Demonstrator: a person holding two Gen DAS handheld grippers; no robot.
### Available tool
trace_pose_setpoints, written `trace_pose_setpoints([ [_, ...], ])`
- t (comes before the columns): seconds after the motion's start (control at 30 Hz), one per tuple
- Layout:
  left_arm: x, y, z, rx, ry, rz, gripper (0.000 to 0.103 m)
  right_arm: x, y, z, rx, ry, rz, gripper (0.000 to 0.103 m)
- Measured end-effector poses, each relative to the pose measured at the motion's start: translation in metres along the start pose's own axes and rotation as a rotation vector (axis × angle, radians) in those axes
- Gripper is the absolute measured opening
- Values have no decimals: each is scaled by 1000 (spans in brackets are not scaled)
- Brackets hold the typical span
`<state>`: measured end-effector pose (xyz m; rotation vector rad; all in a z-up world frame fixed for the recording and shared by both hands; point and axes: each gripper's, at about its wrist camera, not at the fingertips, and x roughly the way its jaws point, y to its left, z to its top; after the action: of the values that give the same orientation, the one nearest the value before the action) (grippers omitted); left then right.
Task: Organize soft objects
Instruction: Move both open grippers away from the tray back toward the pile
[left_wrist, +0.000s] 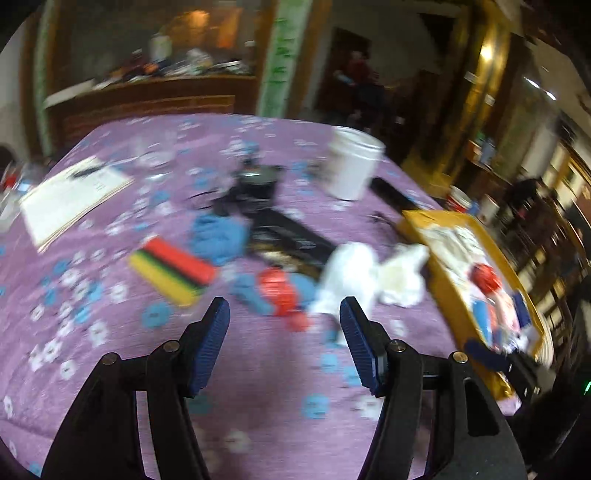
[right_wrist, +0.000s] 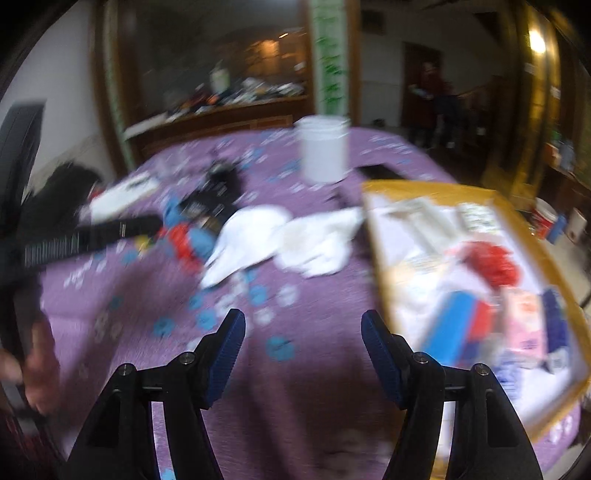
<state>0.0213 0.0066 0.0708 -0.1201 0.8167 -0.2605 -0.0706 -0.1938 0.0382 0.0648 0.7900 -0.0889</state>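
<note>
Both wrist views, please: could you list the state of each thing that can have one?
Left gripper: open, empty.
Right gripper: open, empty.
White jar: upright, lid off.
White cloths: crumpled, on the bedspread.
Yellow tray: partly filled.

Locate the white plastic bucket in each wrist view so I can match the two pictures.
Left wrist view: the white plastic bucket stands upper right of centre, on the far part of the purple flowered cloth.
Right wrist view: the bucket stands upper centre, at the cloth's far edge.
Shared landmark: the yellow-rimmed tray, nearer the camera and right of the bucket in both.
</note>
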Motion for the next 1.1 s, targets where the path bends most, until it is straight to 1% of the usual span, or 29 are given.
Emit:
trace_pose_setpoints([
  [0.1, 2, 26, 1, -62, 9, 35, 61, 16, 16, -1, -41, 26, 33, 68],
  [0.17, 3, 37, 2, -91, 17, 53, 61, 25, 19, -1, -48, 35, 52, 68],
  [0.27, 5, 53, 5, -125, 28, 90, 61, 36, 19, 0, -39, 73, 71, 68],
  [0.3, 6, 57, 7, -139, 32, 100, 61, 34, 17, 0, -32, 68, 84, 68],
  [0.33, 10, 65, 9, -165, 44, 110, 64, 32, 14, -1, -24, 59, 101, 68],
  [0.37, 14, 71, 11, -187, 57, 115, 71, 31, 12, -3, -17, 57, 109, 68],
  [0.4, 19, 79, 13, -224, 77, 122, 73, 32, 11, -3, -8, 65, 113, 68],
  [0.43, 21, 85, 14, -250, 89, 122, 73, 33, 10, -4, -4, 74, 115, 68],
  [0.47, 28, 95, 15, -298, 111, 110, 73, 34, 10, -4, -5, 81, 119, 68],
  [0.57, 41, 111, 16, -392, 151, 88, 72, 30, 10, -4, -13, 60, 132, 68],
  [0.67, 53, 120, 18, -460, 178, 86, 72, 29, 12, -5, -22, 50, 146, 68],
  [0.73, 60, 121, 21, -484, 185, 81, 72, 27, 11, -5, -21, 44, 152, 68],
  [0.8, 67, 115, 26, -483, 191, 105, 72, 26, 10, -5, -19, 36, 161, 68],
  [0.87, 75, 103, 34, -435, 183, 138, 72, 25, 11, -4, -19, 33, 165, 68],
  [0.93, 91, 91, 40, -374, 214, 177, 72, 25, 11, -4, -20, 34, 165, 68],
  [0.97, 99, 84, 42, -338, 222, 196, 77, 25, 11, -4, -20, 33, 164, 68],
  [1.0, 104, 75, 44, -278, 210, 240, 77, 25, 11, -5, -17, 29, 164, 68],
  [1.03, 110, 69, 44, -229, 220, 276, 77, 24, 10, -5, -15, 25, 164, 68],
  [1.1, 115, 60, 43, -153, 212, 308, 77, 23, 9, -5, -10, 18, 166, 68],
])
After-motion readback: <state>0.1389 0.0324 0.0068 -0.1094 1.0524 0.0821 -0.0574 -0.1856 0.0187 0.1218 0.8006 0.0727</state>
